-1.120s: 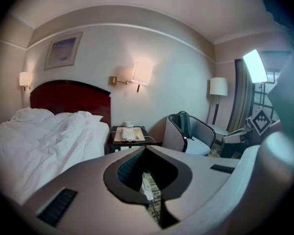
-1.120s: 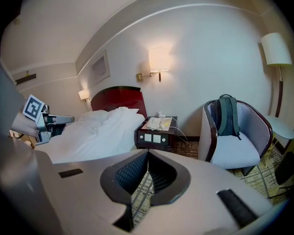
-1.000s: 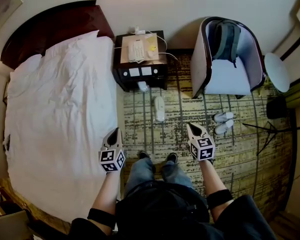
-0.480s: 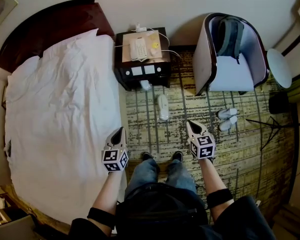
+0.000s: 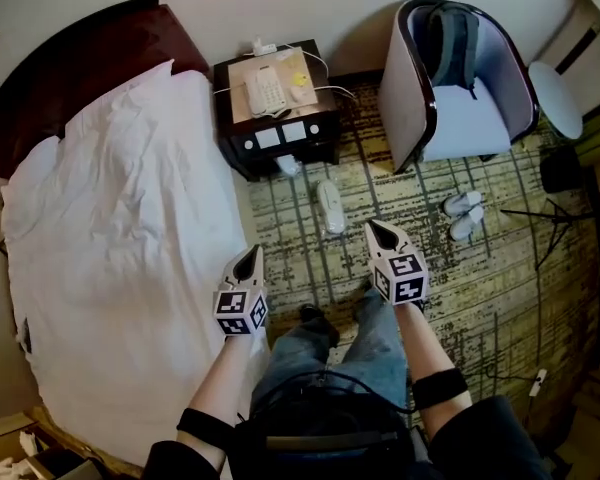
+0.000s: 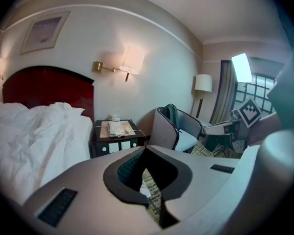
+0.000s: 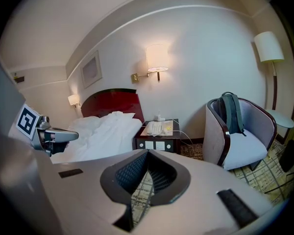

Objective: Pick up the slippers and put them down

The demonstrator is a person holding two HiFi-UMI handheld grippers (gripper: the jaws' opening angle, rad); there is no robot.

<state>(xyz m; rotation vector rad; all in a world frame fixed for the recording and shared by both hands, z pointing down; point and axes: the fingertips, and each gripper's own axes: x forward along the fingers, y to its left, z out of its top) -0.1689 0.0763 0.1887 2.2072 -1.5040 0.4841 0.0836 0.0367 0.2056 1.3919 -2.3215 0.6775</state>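
Our left claw (image 5: pixel 251 254) and right claw (image 5: pixel 373 228) both closed tight, empty; white slipper (image 5: pixel 330 207) on carpet (image 5: pixel 450 278) just ahead.

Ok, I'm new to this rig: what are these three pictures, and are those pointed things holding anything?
There is no robot here: a person carries hand-held tongs in each hand. The top-down picture comes from a camera on the person's head. In it, the left tongs and right tongs are the pointed pieces with marker cubes. The other two pictures come from cameras riding on each of the tongs, looking along their jaws. Both are shut and hold nothing. On the carpet ahead lies one white slipper. A white pair sits in front of the armchair. The bed is at the left, beside the nightstand.
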